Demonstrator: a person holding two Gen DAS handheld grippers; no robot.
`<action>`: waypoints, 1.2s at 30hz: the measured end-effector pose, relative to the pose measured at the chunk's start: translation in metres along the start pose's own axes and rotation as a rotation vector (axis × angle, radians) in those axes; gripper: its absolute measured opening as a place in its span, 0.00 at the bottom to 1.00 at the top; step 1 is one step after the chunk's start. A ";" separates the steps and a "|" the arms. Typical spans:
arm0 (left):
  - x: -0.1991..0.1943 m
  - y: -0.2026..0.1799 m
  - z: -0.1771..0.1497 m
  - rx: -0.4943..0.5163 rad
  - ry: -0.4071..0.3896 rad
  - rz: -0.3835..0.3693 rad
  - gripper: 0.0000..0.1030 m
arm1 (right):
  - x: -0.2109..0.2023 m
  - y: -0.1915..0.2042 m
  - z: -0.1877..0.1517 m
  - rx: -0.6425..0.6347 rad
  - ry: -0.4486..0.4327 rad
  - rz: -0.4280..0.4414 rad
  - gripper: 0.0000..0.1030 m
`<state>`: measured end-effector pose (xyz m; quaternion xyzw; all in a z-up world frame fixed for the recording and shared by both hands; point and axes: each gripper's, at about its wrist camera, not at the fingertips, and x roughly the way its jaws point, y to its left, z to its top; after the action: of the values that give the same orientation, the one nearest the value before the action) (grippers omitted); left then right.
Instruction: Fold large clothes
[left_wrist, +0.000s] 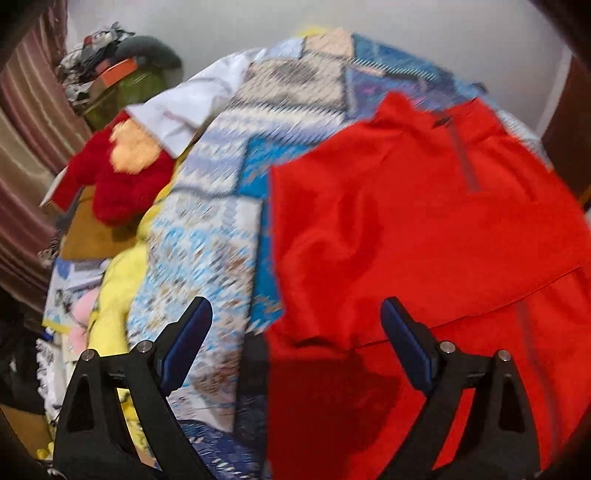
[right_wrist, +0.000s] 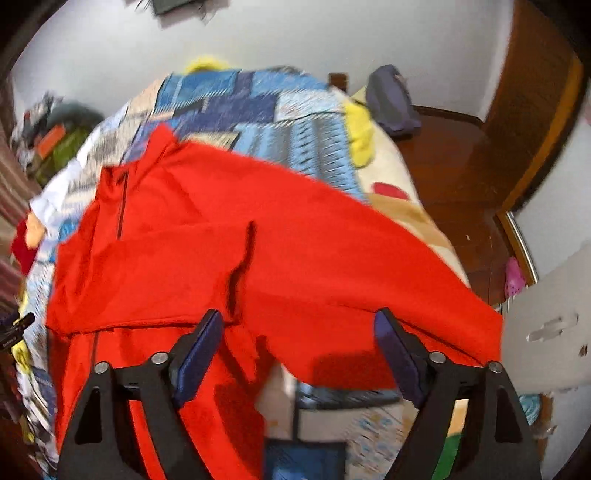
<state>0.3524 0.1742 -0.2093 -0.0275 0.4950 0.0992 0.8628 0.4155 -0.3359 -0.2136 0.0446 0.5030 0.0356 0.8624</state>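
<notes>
A large red zip-neck top (left_wrist: 424, 229) lies spread on a bed with a blue patterned quilt (left_wrist: 207, 236). In the left wrist view my left gripper (left_wrist: 295, 343) is open and empty, just above the top's near left edge. In the right wrist view the same red top (right_wrist: 207, 258) lies with one sleeve (right_wrist: 388, 295) stretched out to the right, toward the bed's edge. My right gripper (right_wrist: 299, 354) is open and empty, hovering over the sleeve and the body's lower part. Both views are motion-blurred.
A red and orange plush item (left_wrist: 122, 173) and a white garment (left_wrist: 188, 107) lie at the bed's left. Cluttered boxes (left_wrist: 110, 74) stand by the wall. A brown wooden floor (right_wrist: 461, 177) and door (right_wrist: 535, 92) are to the right, with a purple bag (right_wrist: 391, 99).
</notes>
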 end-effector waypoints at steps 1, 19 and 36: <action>-0.005 -0.008 0.006 -0.002 -0.007 -0.028 0.90 | -0.006 -0.010 -0.002 0.027 -0.011 0.006 0.85; 0.056 -0.173 0.051 0.088 0.124 -0.304 0.90 | 0.040 -0.181 -0.086 0.627 0.107 0.155 0.84; 0.090 -0.227 0.042 0.128 0.183 -0.323 0.93 | 0.052 -0.157 -0.018 0.531 -0.053 0.097 0.09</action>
<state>0.4772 -0.0290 -0.2765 -0.0608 0.5657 -0.0752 0.8189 0.4276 -0.4858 -0.2851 0.2944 0.4692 -0.0574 0.8306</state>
